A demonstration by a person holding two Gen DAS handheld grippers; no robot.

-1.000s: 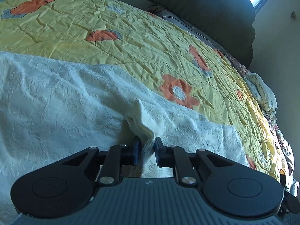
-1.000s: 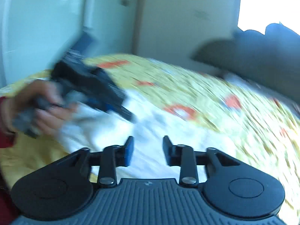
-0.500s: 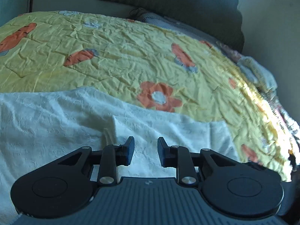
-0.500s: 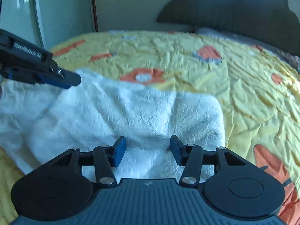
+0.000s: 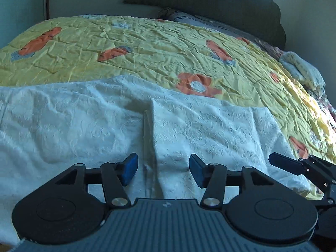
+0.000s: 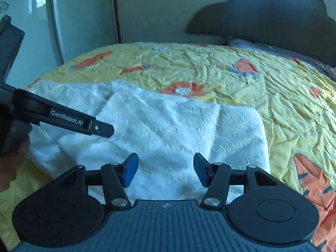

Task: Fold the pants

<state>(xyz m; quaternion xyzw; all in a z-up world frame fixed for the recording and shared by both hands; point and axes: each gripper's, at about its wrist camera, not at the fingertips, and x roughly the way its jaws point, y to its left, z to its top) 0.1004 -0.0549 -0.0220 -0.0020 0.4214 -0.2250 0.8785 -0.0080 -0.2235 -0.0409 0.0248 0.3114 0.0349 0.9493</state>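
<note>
White textured pants [image 5: 199,126] lie folded over on a yellow flowered bedspread [image 5: 147,48]; a folded edge runs toward the camera near the middle. My left gripper [image 5: 163,169] hovers just above that edge, jaws opening, the cloth lying below them and not pinched. In the right wrist view the same pants [image 6: 168,130] spread across the bed, and my right gripper [image 6: 166,171] hangs over their near part, jaws opening with nothing held. The left gripper's finger [image 6: 69,119] reaches in from the left there; the right gripper's fingertips [image 5: 287,164] show at the right of the left wrist view.
A dark cloud-shaped headboard [image 6: 262,14] and pillows stand at the far end of the bed. A pale wardrobe [image 6: 63,21] stands to the left. Crumpled clothes [image 5: 302,69] lie along the bed's right side by the wall. A hand [image 6: 10,161] holds the left gripper.
My left gripper let go of the pinched fold and pulled back, jaws widening. The cloth dropped flat. My right gripper swung toward the pants' right end and opened wider.
</note>
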